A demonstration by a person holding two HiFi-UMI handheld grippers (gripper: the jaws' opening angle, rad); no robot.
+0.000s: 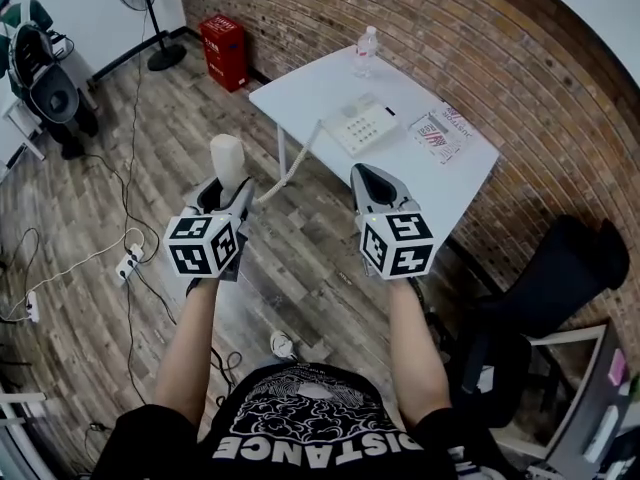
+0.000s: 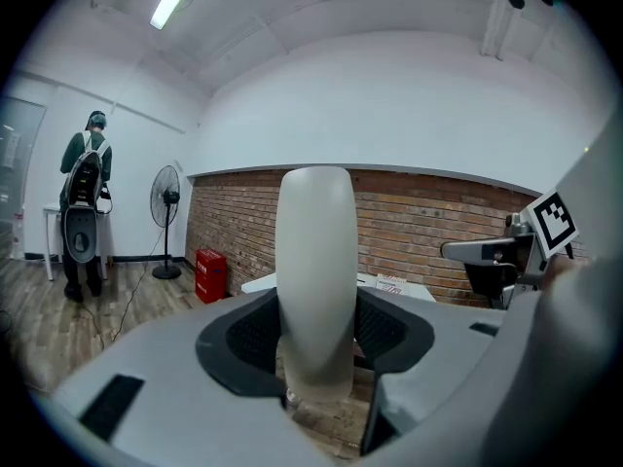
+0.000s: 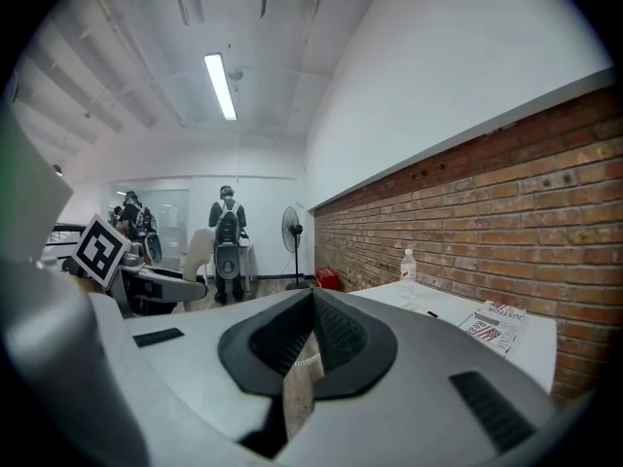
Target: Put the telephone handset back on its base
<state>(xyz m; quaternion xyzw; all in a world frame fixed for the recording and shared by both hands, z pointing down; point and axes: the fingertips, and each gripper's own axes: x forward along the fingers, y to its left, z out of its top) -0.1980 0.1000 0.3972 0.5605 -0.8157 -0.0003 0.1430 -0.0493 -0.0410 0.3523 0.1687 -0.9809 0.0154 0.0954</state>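
Observation:
The white telephone handset (image 1: 228,158) stands upright between the jaws of my left gripper (image 1: 226,190), which is shut on its lower end, out over the floor left of the table. In the left gripper view the handset (image 2: 314,261) fills the middle, with both pads against it. Its coiled cord (image 1: 291,164) runs up to the white telephone base (image 1: 362,125) on the white table (image 1: 300,93). My right gripper (image 1: 372,182) is shut and holds nothing, near the table's front edge. In the right gripper view my right gripper (image 3: 311,305) has its pads meeting, with the cord (image 3: 308,358) seen below them.
A water bottle (image 1: 366,50) and a magazine (image 1: 440,135) lie on the table. A black office chair (image 1: 560,278) stands at the right. On the wooden floor are a red box (image 1: 224,50), a fan (image 1: 140,8), and a power strip (image 1: 128,263) with cables. A person with a backpack (image 2: 86,212) stands far off.

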